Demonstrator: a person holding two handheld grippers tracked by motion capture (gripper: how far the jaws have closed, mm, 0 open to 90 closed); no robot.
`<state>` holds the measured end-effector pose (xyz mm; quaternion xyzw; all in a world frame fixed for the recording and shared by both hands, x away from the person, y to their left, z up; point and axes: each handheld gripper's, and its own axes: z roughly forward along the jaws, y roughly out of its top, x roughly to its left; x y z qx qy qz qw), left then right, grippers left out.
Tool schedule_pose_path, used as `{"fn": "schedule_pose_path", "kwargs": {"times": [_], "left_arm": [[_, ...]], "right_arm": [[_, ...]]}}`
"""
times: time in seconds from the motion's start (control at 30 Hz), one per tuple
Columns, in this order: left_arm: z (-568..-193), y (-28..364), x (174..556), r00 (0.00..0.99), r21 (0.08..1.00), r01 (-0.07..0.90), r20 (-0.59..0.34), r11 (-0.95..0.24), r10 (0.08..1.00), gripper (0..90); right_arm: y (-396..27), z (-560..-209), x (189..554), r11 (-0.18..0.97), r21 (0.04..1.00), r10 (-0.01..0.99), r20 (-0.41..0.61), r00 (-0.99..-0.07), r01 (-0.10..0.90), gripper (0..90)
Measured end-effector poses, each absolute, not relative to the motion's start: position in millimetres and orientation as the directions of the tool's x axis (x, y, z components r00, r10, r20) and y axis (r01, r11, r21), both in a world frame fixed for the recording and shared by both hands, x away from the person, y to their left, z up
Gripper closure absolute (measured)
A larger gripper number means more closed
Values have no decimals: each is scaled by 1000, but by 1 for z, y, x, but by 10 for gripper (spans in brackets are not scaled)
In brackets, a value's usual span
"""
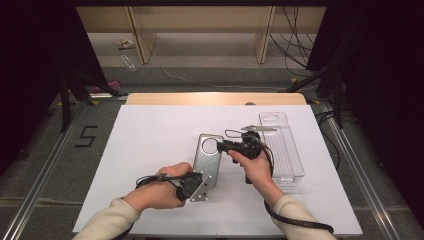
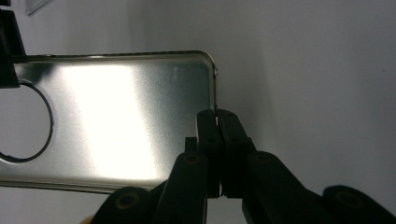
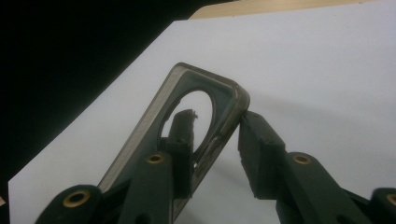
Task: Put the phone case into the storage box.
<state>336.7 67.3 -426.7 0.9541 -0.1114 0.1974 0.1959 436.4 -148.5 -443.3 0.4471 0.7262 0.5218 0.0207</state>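
A shiny metal plate (image 1: 206, 161) with a raised rim and a round hole near its far end lies on the white table top (image 1: 150, 150). My left gripper (image 1: 203, 178) is at the plate's near edge. In the left gripper view the plate (image 2: 126, 116) spreads to the left, and my left gripper (image 2: 217, 116) is shut on its thin rim at a corner. My right gripper (image 1: 220, 146) is at the holed end. In the right gripper view it (image 3: 217, 126) straddles the plate's rim (image 3: 224, 100), one jaw seen through the hole and the other against the outer corner.
A long clear plastic tray (image 1: 282, 145) stands just right of the plate, with a small metal strip (image 1: 259, 128) lying across its far end. The table's wooden back edge (image 1: 215, 98) lies beyond. Cables trail from both grippers.
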Motion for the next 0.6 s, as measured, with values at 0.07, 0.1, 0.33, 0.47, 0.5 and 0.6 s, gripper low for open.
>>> {"fn": "schedule_pose_path", "kwargs": {"times": [0.07,0.1,0.33,0.47,0.5,0.6], "left_arm": [[-428,67,337,896,327,-289,424,-900,-134,884],[-428,67,337,895,327,-289,426,-900,-133,883],[-434,66,339,899,329,-287,417,-900,-134,883],[-434,66,339,900,328,-283,417,-901,-131,882],[-434,66,340,898,327,-282,420,-902,-129,882],[-435,67,341,902,339,-278,414,-899,-123,877]], "right_arm": [[-148,-440,435,56,779,673,432,-600,624,702],[-147,-438,434,53,781,674,431,-600,622,711],[-145,-431,429,24,768,668,464,-581,640,770],[-144,-427,427,0,761,659,488,-573,649,792],[-144,-426,426,-1,762,659,488,-573,648,797],[-143,-423,425,-18,760,646,504,-573,649,819]]}}
